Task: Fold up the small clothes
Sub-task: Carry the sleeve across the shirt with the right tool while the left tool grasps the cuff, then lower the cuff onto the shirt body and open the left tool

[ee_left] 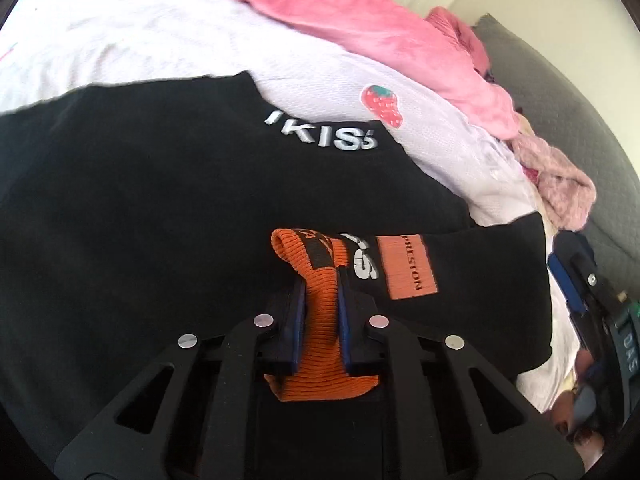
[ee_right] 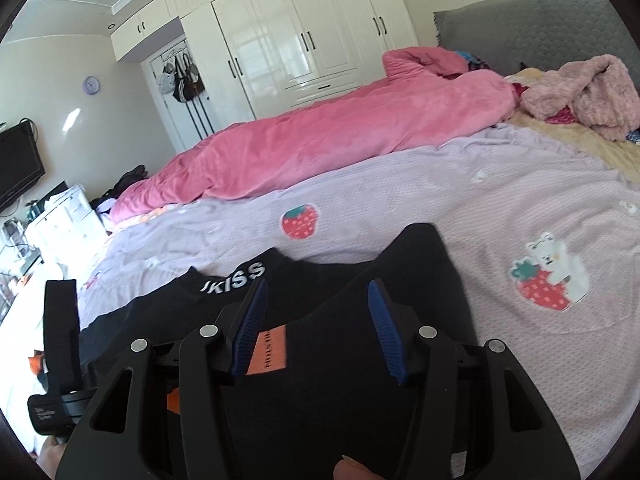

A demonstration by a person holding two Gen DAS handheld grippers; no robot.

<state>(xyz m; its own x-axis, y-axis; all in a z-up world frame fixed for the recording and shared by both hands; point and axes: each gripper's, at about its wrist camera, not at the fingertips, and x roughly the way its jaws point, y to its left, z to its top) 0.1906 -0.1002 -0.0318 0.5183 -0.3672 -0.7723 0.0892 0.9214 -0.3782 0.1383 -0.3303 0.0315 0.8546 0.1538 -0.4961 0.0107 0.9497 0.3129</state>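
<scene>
A black top (ee_left: 168,208) with white "KISS" lettering and an orange patch (ee_left: 406,266) lies on the lilac bed sheet (ee_left: 320,76). My left gripper (ee_left: 322,276) is shut on its orange ribbed cuff (ee_left: 320,308), held over the black cloth. In the right wrist view the same black top (ee_right: 340,360) lies under my right gripper (ee_right: 318,286), which is open and empty just above it, fingers astride the orange patch (ee_right: 270,352). The right gripper also shows at the right edge of the left wrist view (ee_left: 576,280).
A pink duvet (ee_right: 320,136) lies along the far side of the bed. A fluffy pink garment (ee_right: 580,92) sits by the grey headboard (ee_right: 540,28). White wardrobes (ee_right: 288,36) stand behind. The sheet has strawberry prints (ee_right: 300,222).
</scene>
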